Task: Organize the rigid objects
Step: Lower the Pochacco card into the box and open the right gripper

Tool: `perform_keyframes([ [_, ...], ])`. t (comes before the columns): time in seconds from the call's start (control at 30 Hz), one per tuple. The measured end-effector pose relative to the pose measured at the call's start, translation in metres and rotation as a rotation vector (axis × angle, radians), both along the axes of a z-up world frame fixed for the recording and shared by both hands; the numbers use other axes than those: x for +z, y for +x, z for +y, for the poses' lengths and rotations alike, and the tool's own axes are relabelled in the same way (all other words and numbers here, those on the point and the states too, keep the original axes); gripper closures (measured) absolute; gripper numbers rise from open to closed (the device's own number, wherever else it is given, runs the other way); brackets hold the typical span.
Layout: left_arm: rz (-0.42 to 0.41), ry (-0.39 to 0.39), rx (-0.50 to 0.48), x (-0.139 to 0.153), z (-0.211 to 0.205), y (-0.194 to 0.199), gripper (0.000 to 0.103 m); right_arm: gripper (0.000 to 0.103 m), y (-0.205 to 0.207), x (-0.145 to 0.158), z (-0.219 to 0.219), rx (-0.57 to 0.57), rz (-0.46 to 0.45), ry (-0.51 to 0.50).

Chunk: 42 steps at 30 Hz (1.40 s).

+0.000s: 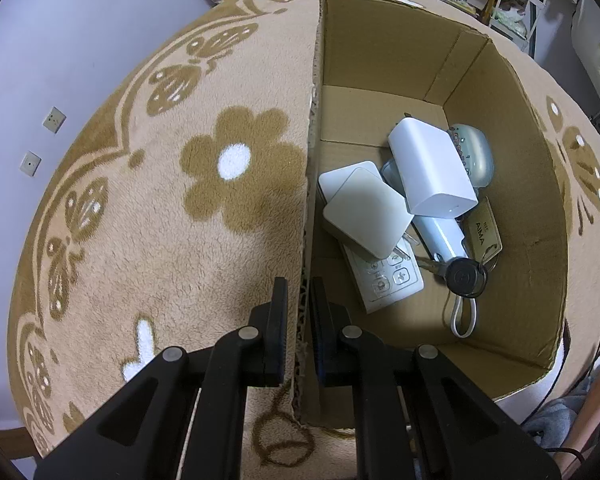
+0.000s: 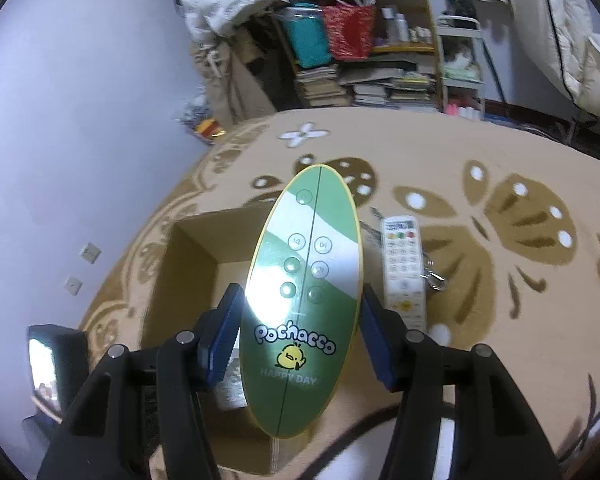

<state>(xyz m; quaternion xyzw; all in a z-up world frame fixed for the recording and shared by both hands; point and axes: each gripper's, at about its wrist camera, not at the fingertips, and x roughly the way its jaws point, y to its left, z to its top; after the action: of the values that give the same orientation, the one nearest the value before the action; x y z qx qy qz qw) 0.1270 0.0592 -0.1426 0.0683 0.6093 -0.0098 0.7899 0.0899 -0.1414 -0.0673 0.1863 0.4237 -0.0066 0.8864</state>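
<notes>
Both wrist views look down closely, sharing the cardboard box.

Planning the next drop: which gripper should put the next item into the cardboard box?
Right. The right gripper already clamps the green oval remote just over the cardboard box. The left gripper grips the box's wall, holding no item.

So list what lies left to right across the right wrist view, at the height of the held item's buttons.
Wall sockets → cardboard box → green oval remote, held in the right claw → white remote → keys → butterfly pattern on the rug.
</notes>
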Motion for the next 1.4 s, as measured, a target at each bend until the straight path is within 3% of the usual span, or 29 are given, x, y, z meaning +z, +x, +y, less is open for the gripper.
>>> perform_keyframes([
  [0.13, 0.000, 0.001, 0.000, 0.000, 0.000, 0.000, 0.092, 0.042, 0.002, 0.005, 0.021, 0.067, -0.030, 0.013],
  [0.47, -0.003, -0.007, 0.002, 0.002, 0.002, -0.003, 0.092, 0.042, 0.011, -0.015, 0.061, 0.170, 0.024, -0.014],
  [0.8, -0.003, -0.006, 0.001, 0.002, 0.002, -0.003, 0.092, 0.042, 0.015, -0.038, 0.065, 0.182, 0.079, -0.045],
  [0.97, -0.001, -0.012, 0.004, 0.001, 0.003, -0.002, 0.092, 0.042, 0.012, -0.032, 0.069, 0.182, 0.069, -0.122],
  [1.4, -0.003, -0.006, 0.001, 0.001, 0.002, -0.002, 0.092, 0.042, 0.012, -0.034, 0.071, 0.198, 0.078, -0.122],
])
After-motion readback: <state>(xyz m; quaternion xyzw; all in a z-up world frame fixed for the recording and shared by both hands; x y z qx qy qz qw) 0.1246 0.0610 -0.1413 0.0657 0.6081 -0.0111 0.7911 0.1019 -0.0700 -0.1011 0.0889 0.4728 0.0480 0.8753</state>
